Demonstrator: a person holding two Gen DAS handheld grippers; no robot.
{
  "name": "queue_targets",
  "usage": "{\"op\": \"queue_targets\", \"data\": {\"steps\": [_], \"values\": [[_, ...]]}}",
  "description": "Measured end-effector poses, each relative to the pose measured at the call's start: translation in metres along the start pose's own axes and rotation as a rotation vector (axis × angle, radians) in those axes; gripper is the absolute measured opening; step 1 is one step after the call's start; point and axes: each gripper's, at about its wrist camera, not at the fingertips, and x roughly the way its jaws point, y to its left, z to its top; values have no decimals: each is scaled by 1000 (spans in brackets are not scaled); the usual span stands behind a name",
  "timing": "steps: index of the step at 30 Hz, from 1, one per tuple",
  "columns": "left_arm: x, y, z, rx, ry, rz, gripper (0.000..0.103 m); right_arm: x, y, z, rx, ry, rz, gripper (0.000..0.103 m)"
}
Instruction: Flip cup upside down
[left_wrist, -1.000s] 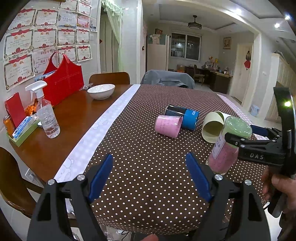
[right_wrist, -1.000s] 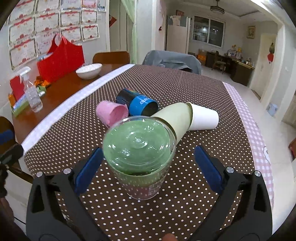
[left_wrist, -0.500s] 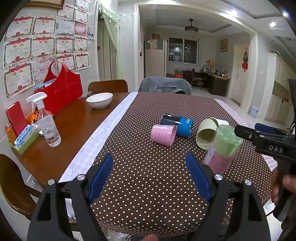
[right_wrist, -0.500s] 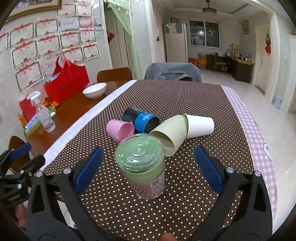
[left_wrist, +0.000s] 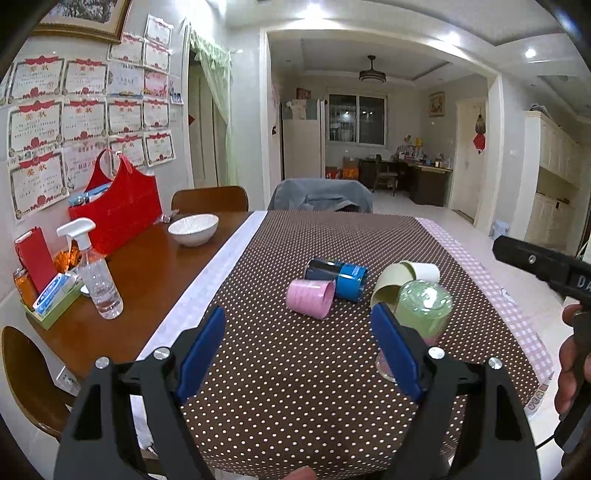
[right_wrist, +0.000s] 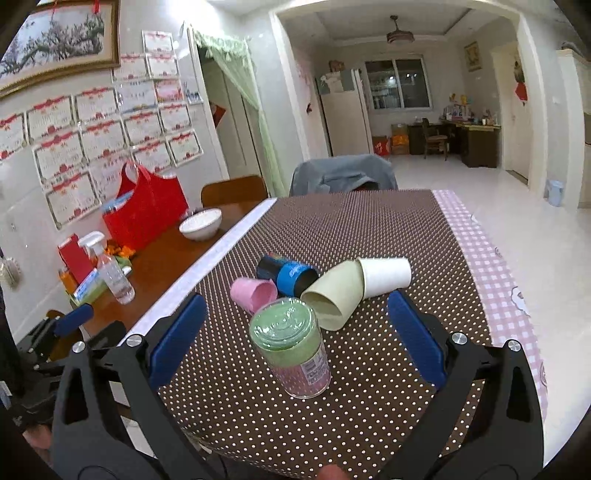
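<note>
A clear plastic cup with a green top and pink bottom band (right_wrist: 291, 347) stands upside down on the dotted tablecloth (right_wrist: 369, 229); it also shows in the left wrist view (left_wrist: 424, 314), partly behind my left finger. My right gripper (right_wrist: 295, 347) is open and empty, pulled back above the cup, not touching it. My left gripper (left_wrist: 299, 347) is open and empty, held over the near table edge. A pink cup (right_wrist: 253, 293), a blue and black cup (right_wrist: 288, 273), a pale green cup (right_wrist: 332, 295) and a white cup (right_wrist: 386, 275) lie on their sides behind it.
A white bowl (left_wrist: 194, 228), a spray bottle (left_wrist: 98, 280), a red bag (left_wrist: 118, 206) and a small green tray of packets (left_wrist: 51, 299) sit on the bare wood at left. Chairs (left_wrist: 210, 199) stand at the far end. The right gripper's body (left_wrist: 543, 266) shows at right.
My right gripper has drawn back and up from the green-topped cup, which stays standing on the cloth. My left gripper has also risen and pulled back a little.
</note>
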Motion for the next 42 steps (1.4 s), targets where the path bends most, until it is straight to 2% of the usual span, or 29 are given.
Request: {"op": "queue_targets", "data": {"steps": [5, 17, 23, 32, 42], "values": [[-15, -9, 7, 14, -36, -6, 80, -29, 3, 2, 0, -71, -24, 97], [-54, -28, 19, 40, -121, -12, 82, -77, 4, -7, 13, -163, -95, 97], [-68, -32, 20, 44, -148, -10, 83, -91, 4, -16, 29, -188, -117, 97], [-87, -30, 19, 36, -189, 17, 91, -97, 10, -26, 37, -191, -126, 97], [-94, -25, 17, 20, -199, 32, 92, -100, 21, -30, 18, -195, -129, 97]]}}
